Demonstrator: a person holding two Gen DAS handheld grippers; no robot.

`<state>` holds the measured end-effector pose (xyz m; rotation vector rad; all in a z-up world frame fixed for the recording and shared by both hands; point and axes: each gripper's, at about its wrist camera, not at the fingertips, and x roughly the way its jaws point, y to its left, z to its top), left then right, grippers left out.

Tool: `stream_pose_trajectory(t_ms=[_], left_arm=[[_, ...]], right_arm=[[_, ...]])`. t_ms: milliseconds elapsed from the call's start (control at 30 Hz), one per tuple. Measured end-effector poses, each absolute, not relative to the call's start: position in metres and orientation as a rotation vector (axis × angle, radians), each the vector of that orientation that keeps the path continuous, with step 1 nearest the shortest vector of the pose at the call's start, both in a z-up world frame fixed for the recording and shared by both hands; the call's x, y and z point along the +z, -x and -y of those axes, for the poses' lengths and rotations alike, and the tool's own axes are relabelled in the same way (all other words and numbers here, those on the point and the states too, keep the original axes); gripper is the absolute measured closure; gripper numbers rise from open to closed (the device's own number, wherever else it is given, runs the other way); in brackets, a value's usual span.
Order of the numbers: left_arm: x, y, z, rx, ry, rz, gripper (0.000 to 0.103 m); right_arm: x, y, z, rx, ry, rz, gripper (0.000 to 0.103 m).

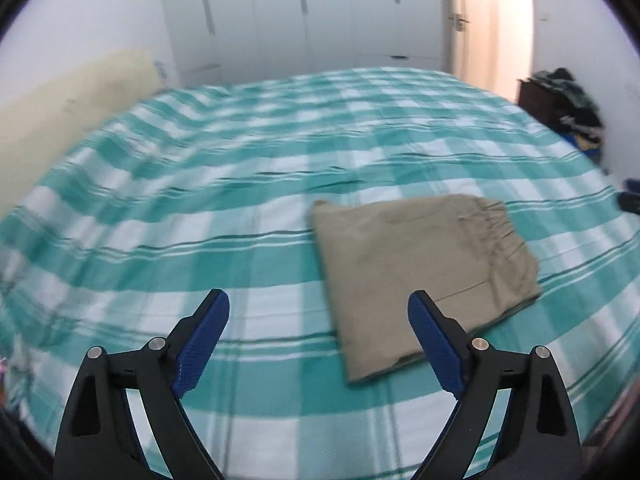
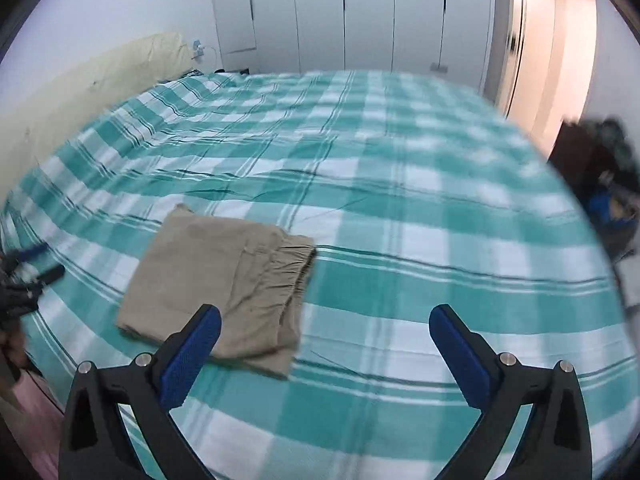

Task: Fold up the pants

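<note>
the pants [image 1: 424,276] lie folded into a compact tan rectangle on the checked bedspread [image 1: 200,208], waistband edge on its right side. the fold appears complete; step in hand is withdrawal: lift clear without snagging the top layer. left gripper [image 1: 319,312] and right gripper [image 2: 325,326] both stand released, jaws wide, nothing between them, angled down above the bed, flanking the bundle.

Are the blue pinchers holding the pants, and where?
No. The left gripper and right gripper are both open and empty; the folded pants lie free on the bed.
</note>
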<state>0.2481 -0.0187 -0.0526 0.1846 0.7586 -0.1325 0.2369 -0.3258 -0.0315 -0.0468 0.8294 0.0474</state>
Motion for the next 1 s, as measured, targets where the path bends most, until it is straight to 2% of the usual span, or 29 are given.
stream_pose_trajectory(t_ms=[67,133,233,467,1000], left_arm=[[-0.057,-0.234,0.015,-0.126,-0.142,-0.821,0.011],[-0.059,-0.220,0.007,-0.084,-0.107,-0.860,0.004],[-0.055,-0.187,0.004,0.049,-0.121,-0.836,0.004],[-0.046,-0.136,0.004,0.106,-0.166,-0.931,0.004],[-0.027,-0.104,0.018,0.019,-0.126,-0.967,0.004]], right_arm=[[-0.022,-0.218,0.322,0.033,0.084,-0.826,0.000],[-0.019,-0.194,0.307,0.012,0.113,-0.839,0.000],[-0.017,-0.161,0.297,0.023,0.080,-0.864,0.000],[-0.029,-0.101,0.255,0.029,0.003,-0.884,0.000],[-0.020,-0.068,0.222,0.013,0.125,-0.920,0.000]])
